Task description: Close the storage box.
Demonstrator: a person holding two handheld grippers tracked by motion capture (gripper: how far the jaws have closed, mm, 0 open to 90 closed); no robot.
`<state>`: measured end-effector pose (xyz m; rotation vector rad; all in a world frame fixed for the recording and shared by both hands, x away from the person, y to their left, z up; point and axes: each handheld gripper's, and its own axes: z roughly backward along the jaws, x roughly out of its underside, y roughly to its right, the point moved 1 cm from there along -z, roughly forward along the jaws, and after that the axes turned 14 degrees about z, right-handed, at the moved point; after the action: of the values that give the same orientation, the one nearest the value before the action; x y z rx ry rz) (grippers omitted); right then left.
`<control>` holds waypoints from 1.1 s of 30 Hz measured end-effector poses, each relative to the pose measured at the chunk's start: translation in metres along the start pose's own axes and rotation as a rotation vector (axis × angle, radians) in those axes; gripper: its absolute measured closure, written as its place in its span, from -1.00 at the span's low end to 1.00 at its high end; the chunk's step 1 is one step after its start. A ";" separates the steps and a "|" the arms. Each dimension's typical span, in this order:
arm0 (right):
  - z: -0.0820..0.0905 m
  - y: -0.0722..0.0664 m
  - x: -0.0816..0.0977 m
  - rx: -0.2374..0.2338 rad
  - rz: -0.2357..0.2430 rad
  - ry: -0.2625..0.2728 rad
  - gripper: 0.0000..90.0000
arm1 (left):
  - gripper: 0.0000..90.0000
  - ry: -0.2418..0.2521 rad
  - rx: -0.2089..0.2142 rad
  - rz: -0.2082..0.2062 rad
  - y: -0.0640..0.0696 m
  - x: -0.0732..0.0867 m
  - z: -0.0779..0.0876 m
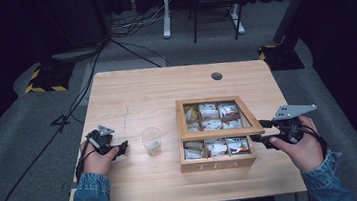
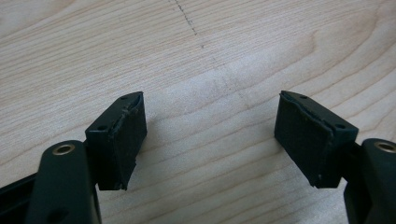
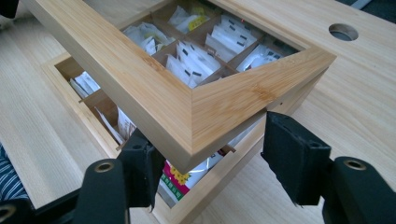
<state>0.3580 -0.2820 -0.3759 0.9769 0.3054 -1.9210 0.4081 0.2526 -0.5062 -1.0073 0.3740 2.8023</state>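
A wooden tea box [image 1: 218, 165] marked TEA stands right of the table's middle, with several compartments of tea bags [image 3: 194, 58]. Its window-framed lid [image 3: 154, 88] is tilted up at the near edge. My right gripper [image 3: 210, 133] has the lid's near right corner wedged between its jaws, with the pads [image 3: 292, 154] against the two edges; in the high view the right gripper [image 1: 264, 130] sits at the box's right side. My left gripper [image 1: 122, 147] rests on the table to the left, open, with bare wood between its jaws [image 2: 210, 121].
A clear plastic cup [image 1: 151, 141] stands upright between the left gripper and the box. The wooden table [image 1: 135, 95] has a round cable hole [image 1: 216, 76] at the back. Cables and stand legs lie on the grey floor beyond.
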 end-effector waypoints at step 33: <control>-0.014 -0.018 0.025 -0.064 0.023 -0.060 -0.15 | -0.43 0.001 0.003 -0.001 0.001 0.001 0.000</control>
<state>0.3437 -0.2798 -0.4062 0.8752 0.3175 -1.9042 0.4076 0.2519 -0.5065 -1.0086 0.3773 2.7996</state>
